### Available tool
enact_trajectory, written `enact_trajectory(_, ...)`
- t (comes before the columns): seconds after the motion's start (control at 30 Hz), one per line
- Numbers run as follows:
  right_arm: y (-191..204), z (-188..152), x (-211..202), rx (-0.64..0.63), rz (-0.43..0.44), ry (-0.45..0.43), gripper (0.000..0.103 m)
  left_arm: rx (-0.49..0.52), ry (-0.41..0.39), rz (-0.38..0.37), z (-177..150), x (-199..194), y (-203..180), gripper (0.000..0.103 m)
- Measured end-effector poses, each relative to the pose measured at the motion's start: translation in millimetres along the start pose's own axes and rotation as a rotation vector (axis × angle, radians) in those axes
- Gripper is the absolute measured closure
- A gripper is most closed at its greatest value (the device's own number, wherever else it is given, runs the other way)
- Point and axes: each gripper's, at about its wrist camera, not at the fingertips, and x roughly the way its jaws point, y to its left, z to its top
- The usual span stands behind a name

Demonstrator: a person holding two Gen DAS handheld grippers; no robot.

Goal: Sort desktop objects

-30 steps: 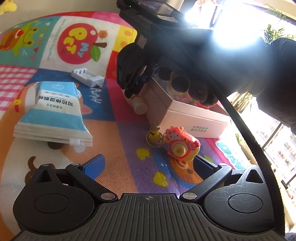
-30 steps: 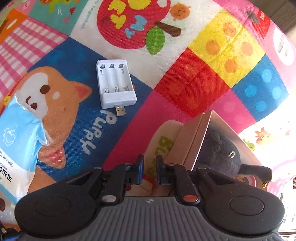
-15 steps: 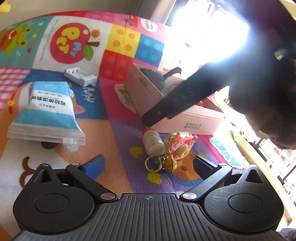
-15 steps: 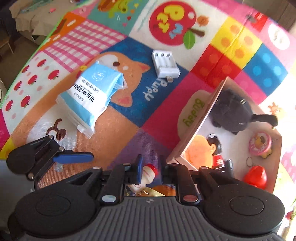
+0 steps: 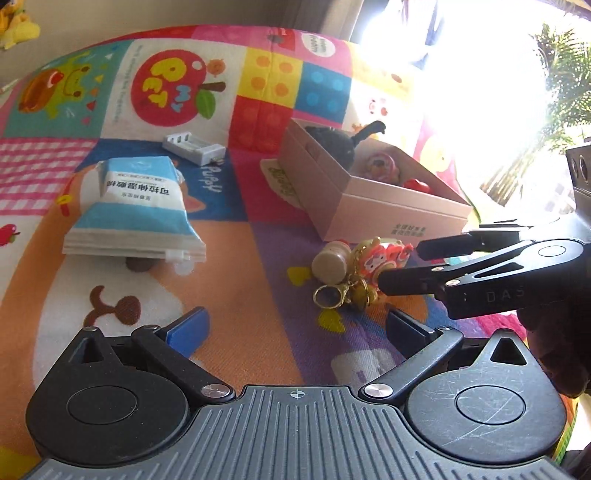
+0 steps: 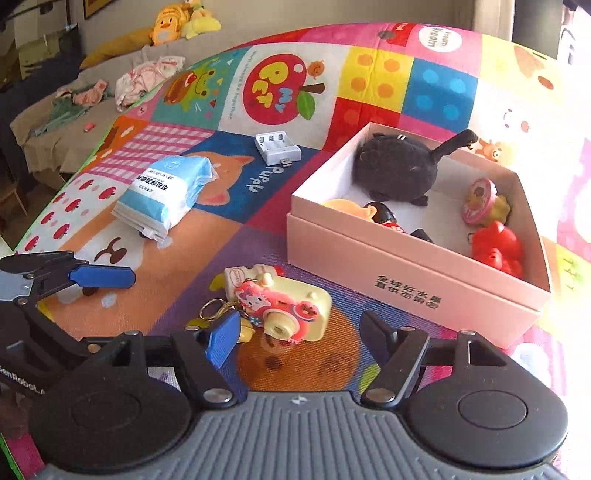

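Observation:
A pink toy camera keychain (image 6: pixel 286 306) lies on the colourful mat with a small milk-bottle charm (image 6: pixel 238 277) and a gold ring behind it. It also shows in the left wrist view (image 5: pixel 376 262) beside the bottle charm (image 5: pixel 330 260). My right gripper (image 6: pixel 299 332) is open, low over the mat, just in front of the camera. My left gripper (image 5: pixel 295 328) is open and empty, a little back from the keychain. A pink box (image 6: pixel 413 273) right of the keychain holds a black plush (image 6: pixel 397 170) and several small toys.
A blue-and-white tissue pack (image 6: pixel 166 194) lies left on the mat. A white battery charger (image 6: pixel 277 147) lies behind it. A sofa with clothes and plush toys (image 6: pixel 173 22) stands beyond the mat. Bright window glare fills the right of the left wrist view.
My right gripper has drawn back from the box, let the bottle charm down beside the camera keychain and opened. The left gripper stays open.

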Motion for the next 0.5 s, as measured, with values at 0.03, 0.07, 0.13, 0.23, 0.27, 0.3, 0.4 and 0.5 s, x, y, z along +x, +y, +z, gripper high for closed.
enact_trajectory(0.03, 0.6, -1.0, 2.4, 0.009, 0.014, -0.016, 0.03, 0.004, 0.008, 0.014, -0.8, -2.3, -1.2, 0.0)
enact_trajectory(0.07, 0.8, -1.1, 5.4, 0.02, 0.031, -0.032, 0.03, 0.006, 0.014, 0.025, -1.2, -4.1, -2.2, 0.0)
enact_trajectory(0.13, -1.0, 1.4, 12.9, 0.052, 0.046, -0.039, 0.03, 0.009, 0.024, 0.049, -1.2, -6.4, -4.3, 0.0)
enact_trajectory(0.23, -5.9, 4.0, 21.0, 0.094, 0.076, -0.024, 0.036, 0.013, 0.032, 0.072, -0.6, -7.8, -9.2, 0.0)
enact_trajectory(0.27, -6.3, 3.9, 20.9, 0.092, 0.077, -0.021, 0.039, 0.015, 0.032, 0.076, -0.1, -7.9, -11.5, 0.0)
enact_trajectory(0.3, -7.5, 2.9, 18.6, 0.096, 0.083, -0.018, 0.039, 0.02, 0.032, 0.077, 0.6, -7.9, -14.2, 0.0)
enact_trajectory(0.4, -18.8, -3.5, 5.7, 0.138, 0.106, -0.011, 0.039, 0.041, 0.033, 0.077, 3.6, -6.2, -22.7, 0.0)
enact_trajectory(0.5, -34.8, -13.4, -14.2, 0.184, 0.126, 0.037, 0.039, 0.063, 0.031, 0.078, 6.3, -2.7, -31.0, 0.0)
